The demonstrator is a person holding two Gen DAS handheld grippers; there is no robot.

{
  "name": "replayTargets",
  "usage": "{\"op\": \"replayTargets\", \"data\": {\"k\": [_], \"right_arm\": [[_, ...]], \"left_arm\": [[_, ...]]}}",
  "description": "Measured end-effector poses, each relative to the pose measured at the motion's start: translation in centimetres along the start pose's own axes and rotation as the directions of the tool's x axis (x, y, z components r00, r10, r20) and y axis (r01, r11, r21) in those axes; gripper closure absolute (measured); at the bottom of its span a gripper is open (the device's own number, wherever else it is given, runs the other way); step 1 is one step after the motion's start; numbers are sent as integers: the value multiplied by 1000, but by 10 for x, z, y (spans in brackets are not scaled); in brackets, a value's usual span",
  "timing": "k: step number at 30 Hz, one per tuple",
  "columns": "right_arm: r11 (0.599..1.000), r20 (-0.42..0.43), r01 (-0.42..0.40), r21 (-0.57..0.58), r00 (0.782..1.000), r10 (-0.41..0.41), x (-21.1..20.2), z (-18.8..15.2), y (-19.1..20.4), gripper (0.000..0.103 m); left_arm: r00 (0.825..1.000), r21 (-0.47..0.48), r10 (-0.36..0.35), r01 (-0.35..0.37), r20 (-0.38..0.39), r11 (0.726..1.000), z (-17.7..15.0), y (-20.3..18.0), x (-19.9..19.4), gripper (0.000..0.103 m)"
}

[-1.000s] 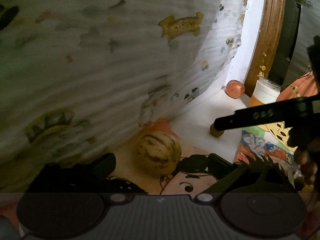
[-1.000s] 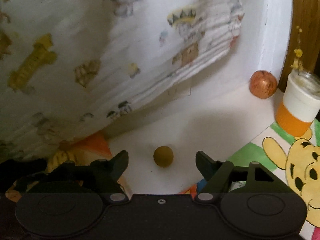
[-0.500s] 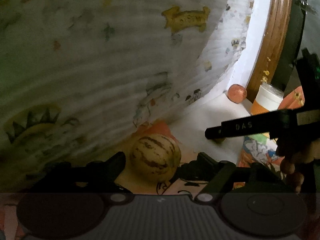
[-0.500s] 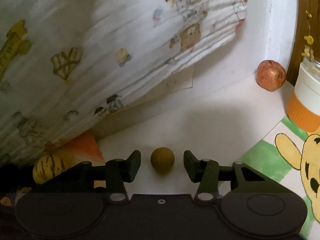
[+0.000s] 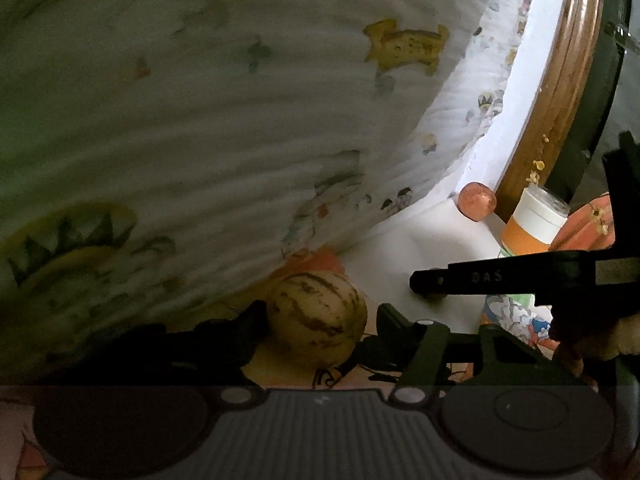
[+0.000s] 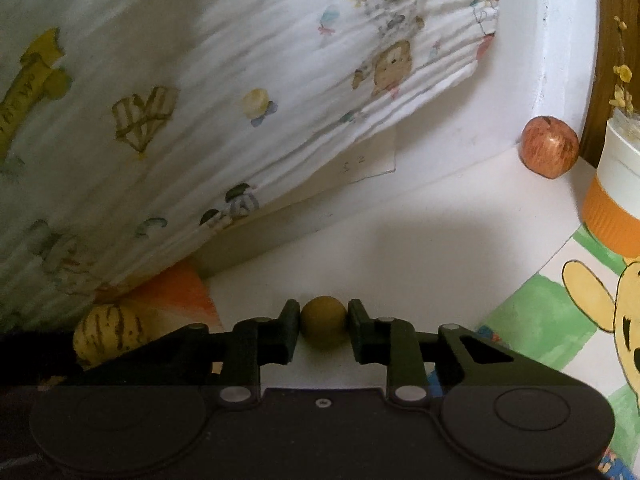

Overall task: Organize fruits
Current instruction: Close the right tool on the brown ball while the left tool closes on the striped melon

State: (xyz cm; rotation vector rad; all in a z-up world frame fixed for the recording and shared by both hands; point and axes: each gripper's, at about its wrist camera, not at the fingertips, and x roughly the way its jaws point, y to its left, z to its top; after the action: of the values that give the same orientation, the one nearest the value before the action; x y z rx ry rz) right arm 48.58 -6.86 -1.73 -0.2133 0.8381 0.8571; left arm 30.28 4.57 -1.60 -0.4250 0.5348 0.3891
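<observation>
Olive-brown round fruit (image 6: 323,322), lower centre on white desk (image 6: 420,248), pinched by right tongs (image 6: 324,330). Left tongs (image 5: 320,320) closing around striped melon (image 5: 316,314), right pad not yet touching. Risk: smooth round fruits squirting out, rolling away.

White surface (image 6: 420,240), apple (image 6: 550,147), cup (image 6: 616,196), striped fruit (image 5: 316,317), possibly melon

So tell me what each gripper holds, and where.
Right gripper: small brown round fruit, pinched at its sides. Left gripper: closing around the striped melon, not yet gripped.
</observation>
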Motion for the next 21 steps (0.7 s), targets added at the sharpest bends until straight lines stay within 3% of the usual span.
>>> {"op": "replayTargets", "data": {"k": [21], "right_arm": [[999,-33,-14,48,999,15,-16,-10,11,75]], "left_arm": [[999,-71,-31,31,12,997,-1,16,-4,44]]}}
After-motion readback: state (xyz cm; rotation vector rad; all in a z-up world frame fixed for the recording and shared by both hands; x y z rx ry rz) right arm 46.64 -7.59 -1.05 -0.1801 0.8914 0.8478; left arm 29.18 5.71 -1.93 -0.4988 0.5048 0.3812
